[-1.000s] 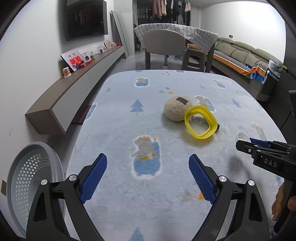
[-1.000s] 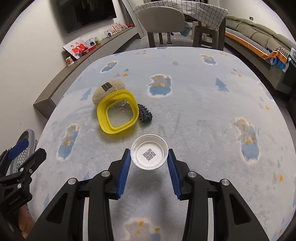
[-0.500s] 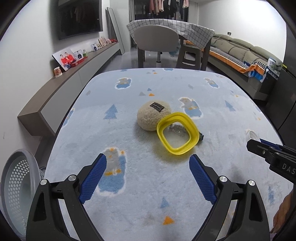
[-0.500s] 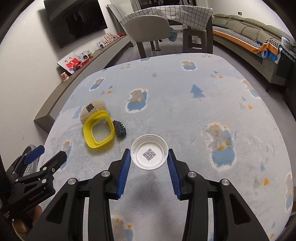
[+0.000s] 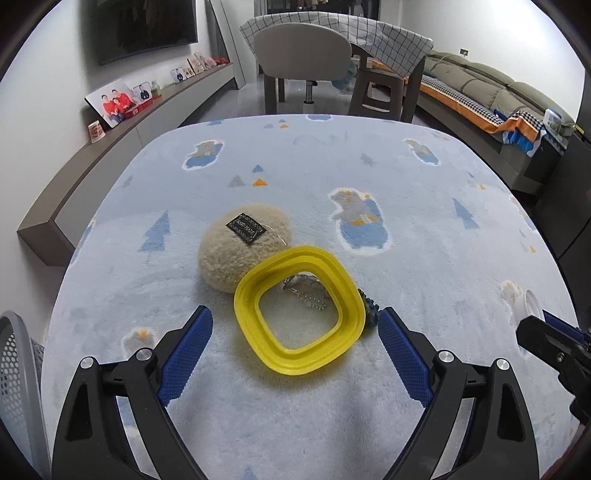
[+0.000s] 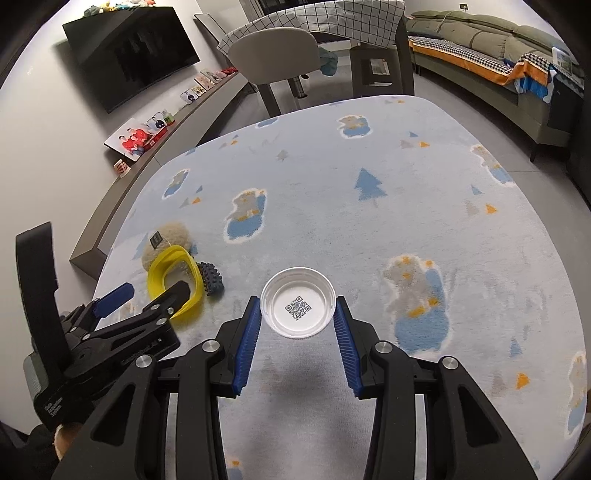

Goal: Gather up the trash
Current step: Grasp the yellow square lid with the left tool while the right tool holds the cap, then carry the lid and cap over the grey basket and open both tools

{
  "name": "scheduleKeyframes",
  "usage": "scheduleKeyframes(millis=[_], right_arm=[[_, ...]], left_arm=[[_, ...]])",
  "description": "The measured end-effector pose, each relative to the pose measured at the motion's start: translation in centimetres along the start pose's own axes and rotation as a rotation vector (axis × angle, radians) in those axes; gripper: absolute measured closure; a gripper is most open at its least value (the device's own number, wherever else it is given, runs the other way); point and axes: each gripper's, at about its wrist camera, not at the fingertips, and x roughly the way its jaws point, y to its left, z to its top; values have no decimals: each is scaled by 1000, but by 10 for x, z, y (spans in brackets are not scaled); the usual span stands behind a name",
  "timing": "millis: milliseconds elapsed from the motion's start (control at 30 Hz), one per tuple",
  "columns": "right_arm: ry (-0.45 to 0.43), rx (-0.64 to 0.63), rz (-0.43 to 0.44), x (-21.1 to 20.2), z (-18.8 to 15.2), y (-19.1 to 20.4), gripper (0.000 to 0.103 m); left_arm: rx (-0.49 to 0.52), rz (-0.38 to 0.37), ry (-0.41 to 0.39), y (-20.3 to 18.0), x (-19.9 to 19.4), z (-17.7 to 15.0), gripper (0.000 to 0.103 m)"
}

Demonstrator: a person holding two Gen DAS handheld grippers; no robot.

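Trash lies scattered on a pale blue rug (image 5: 424,258) printed with bears and pine trees: a yellow plastic ring (image 5: 300,311) rests against a beige fuzzy ball (image 5: 236,251) bearing a small dark label, with a short metal bead chain (image 5: 308,293) visible through the ring's opening and a dark knobbly ball (image 5: 370,314) touching its right edge. The left gripper (image 5: 293,354) hovers just above the near edge of the ring, its blue-padded fingers (image 5: 184,356) spread wide on either side and holding nothing. To the right, the right gripper (image 6: 298,334) is clamped on a small white plastic cup (image 6: 298,302), the pads pressing its rim from both sides; a square black code is printed on the cup's inside bottom, and the cup casts a shadow on the rug below it. In the right wrist view the yellow ring and knobbly ball sit off to the left of the cup, with the left gripper's black frame reaching over them. A grey perforated basket (image 5: 18,387) stands at the rug's left edge. Behind the rug are a grey chair (image 5: 303,55), a table draped in a checked cloth (image 5: 376,33), a long sofa (image 5: 491,88) and a low wall shelf (image 5: 122,147) with framed photos.
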Motion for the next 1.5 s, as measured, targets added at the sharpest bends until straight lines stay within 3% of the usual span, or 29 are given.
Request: scheduleKeyframes(millis=[267, 400, 633, 1033, 1500], right_arm=[[-2, -6, 22, -4, 1, 3, 64], [-2, 1, 22, -4, 1, 0, 64], [-1, -7, 24, -4, 2, 4, 64], [-26, -49, 57, -13, 10, 43, 64], [-68, -180, 134, -19, 6, 147, 64]], left_arm=[[-44, 6, 48, 1, 23, 5, 14], [-50, -22, 49, 1, 23, 3, 28], [-40, -25, 29, 3, 9, -3, 29], [-10, 30, -54, 34, -55, -16, 29], [-85, 160, -159, 129, -137, -37, 29]])
